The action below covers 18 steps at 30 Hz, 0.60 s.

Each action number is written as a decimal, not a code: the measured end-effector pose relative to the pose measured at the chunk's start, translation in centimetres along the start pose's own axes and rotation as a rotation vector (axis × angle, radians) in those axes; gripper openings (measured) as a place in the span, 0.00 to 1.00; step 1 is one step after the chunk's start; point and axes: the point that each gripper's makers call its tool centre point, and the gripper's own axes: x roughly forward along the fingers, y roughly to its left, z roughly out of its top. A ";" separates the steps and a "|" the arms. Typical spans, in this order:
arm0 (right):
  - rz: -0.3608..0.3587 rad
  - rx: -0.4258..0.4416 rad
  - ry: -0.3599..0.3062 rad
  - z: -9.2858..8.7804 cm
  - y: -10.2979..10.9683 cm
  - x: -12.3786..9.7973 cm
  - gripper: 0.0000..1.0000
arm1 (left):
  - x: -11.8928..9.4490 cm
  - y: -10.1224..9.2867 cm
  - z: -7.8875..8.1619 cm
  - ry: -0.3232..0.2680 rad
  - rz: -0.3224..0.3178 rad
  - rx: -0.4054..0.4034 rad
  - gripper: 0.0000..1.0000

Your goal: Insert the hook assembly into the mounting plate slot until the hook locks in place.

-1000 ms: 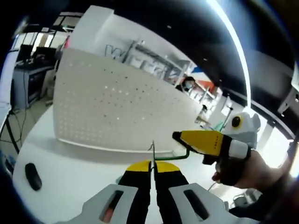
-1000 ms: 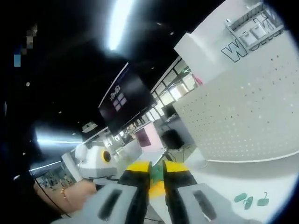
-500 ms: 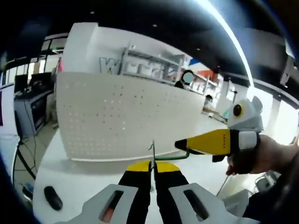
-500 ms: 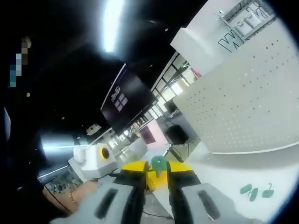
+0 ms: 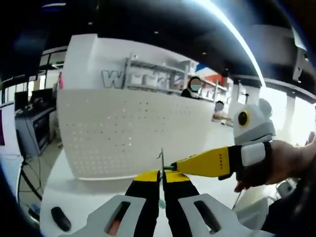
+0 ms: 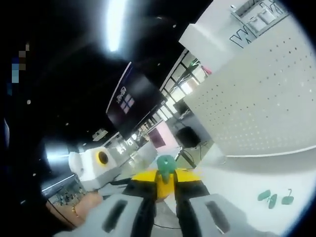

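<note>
- Standing upright across the middle of the left gripper view: a white perforated mounting plate (image 5: 133, 136), curved by the lens, resting on a white tabletop (image 5: 74, 195); the same plate fills the right part of the right gripper view (image 6: 256, 108).
- Left gripper (image 5: 161, 180), yellow-tipped black jaws rising from the bottom centre of its view: jaws pressed together on a thin metal wire hook (image 5: 161, 160) that stands up between the tips; a small green piece shows low in the gap.
- Right gripper (image 5: 178, 167), entering the left gripper view from the right, a hand (image 5: 286, 163) on its grip: yellow jaws reach to just beside the wire hook, a short green rod at their tip; how far these jaws are parted cannot be told from this side.
- Right gripper in its own view (image 6: 165, 180): jaws narrow, clamped on a green plastic hook piece (image 6: 166, 165) whose rounded head stands just above the tips, at lower centre of the frame.
- The left gripper body, white with a yellow-ringed round part (image 6: 94, 165), lies at lower left of the right gripper view.
- Spare green plastic hook parts (image 6: 274, 197), three in a loose cluster, on the tabletop at lower right of the right gripper view, in front of the plate.
- Small black oblong object (image 5: 61, 218) on the tabletop, lower left of the left gripper view; what it is cannot be told.
- Background: shelving and large letters on a white wall (image 5: 148, 74) behind the plate.
</note>
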 end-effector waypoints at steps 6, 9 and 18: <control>-0.014 -0.026 0.006 0.1 -0.3 0.3 0.05 | 0.1 0.1 0.0 0.005 0.013 0.009 0.01; -0.024 -0.032 0.008 -0.2 -0.3 0.5 0.06 | 0.1 0.3 -0.1 0.012 0.021 0.021 0.01; -0.060 -0.013 0.001 -1.6 -1.0 0.5 0.01 | 0.0 0.6 -1.7 0.054 0.030 0.004 0.01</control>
